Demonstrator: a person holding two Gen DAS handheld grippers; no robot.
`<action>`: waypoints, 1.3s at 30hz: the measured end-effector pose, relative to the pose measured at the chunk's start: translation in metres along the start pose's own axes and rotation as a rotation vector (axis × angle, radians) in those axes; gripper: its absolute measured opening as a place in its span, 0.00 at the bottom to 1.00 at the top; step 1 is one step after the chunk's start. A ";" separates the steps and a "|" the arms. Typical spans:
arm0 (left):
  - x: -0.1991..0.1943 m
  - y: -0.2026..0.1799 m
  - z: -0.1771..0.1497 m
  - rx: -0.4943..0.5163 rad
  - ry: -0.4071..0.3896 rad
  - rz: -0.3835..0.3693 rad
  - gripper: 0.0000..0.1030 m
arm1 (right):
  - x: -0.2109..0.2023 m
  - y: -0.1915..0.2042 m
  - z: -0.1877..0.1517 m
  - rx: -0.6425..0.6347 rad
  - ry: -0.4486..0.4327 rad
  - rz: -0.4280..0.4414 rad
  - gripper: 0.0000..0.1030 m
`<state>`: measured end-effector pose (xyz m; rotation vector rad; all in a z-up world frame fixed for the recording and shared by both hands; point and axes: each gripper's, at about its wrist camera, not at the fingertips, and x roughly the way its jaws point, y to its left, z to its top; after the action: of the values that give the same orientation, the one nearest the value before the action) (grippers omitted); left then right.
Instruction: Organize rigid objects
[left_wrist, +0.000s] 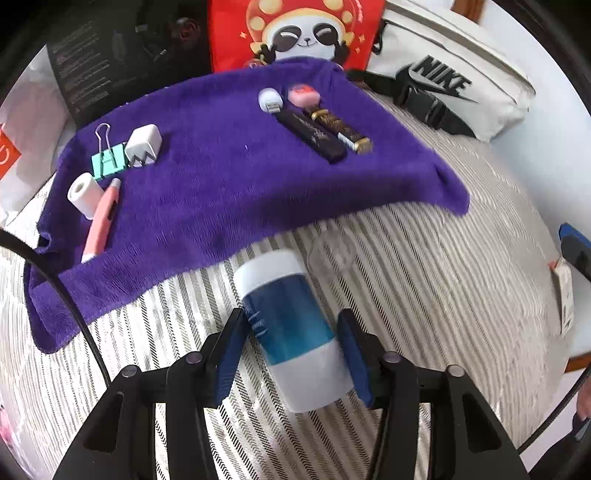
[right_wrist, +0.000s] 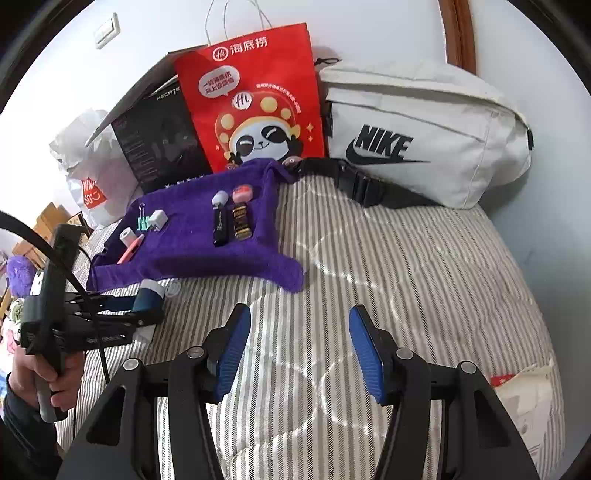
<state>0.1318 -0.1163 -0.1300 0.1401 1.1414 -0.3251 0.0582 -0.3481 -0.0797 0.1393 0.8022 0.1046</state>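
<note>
**Blue-and-white bottle lies between the left gripper's pads on the striped bedcover**

In the left wrist view, the left gripper (left_wrist: 293, 354) sits at the bottom centre of the frame with a blue-and-white bottle (left_wrist: 291, 328) between its blue pads (left_wrist: 229, 360). The bottle lies on the striped bedcover (left_wrist: 424, 295), its white cap pointing up the frame toward the purple towel (left_wrist: 221, 192). Narrow gaps show on both sides of the bottle, so the jaws stand loosened around it rather than clamped on it.

The towel fills the middle of the frame. On its left part lie a mint binder clip (left_wrist: 107, 157), a white charger plug (left_wrist: 144, 146), a small white roll (left_wrist: 85, 195) and a pink pen (left_wrist: 101, 221). On its upper right part sit a white cable plug (left_wrist: 269, 99), a pink round case (left_wrist: 303, 94), a black stick (left_wrist: 312, 134) and a gold-and-black tube (left_wrist: 341, 129), the last two side by side.

Behind the towel stand a red panda bag (left_wrist: 295, 33), a black box (left_wrist: 122, 59) and a white waist bag (left_wrist: 450, 70).

In the right wrist view, the right gripper (right_wrist: 301, 350) hangs at the bottom centre over bare bedcover, its jaws apart with nothing between them. At the lower left a hand (right_wrist: 44, 380) holds the left gripper's handle.
</note>
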 end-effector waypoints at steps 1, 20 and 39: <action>-0.002 0.002 -0.002 -0.001 -0.007 0.008 0.49 | 0.001 0.001 -0.001 0.000 0.002 0.003 0.54; -0.002 0.009 -0.003 0.047 -0.038 0.083 0.41 | 0.031 0.022 -0.018 -0.043 0.073 0.034 0.54; -0.034 0.105 -0.034 -0.091 -0.075 0.159 0.35 | 0.082 0.096 -0.001 -0.166 0.115 0.104 0.54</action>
<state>0.1239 -0.0018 -0.1191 0.1367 1.0621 -0.1355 0.1098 -0.2414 -0.1227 0.0182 0.8971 0.2790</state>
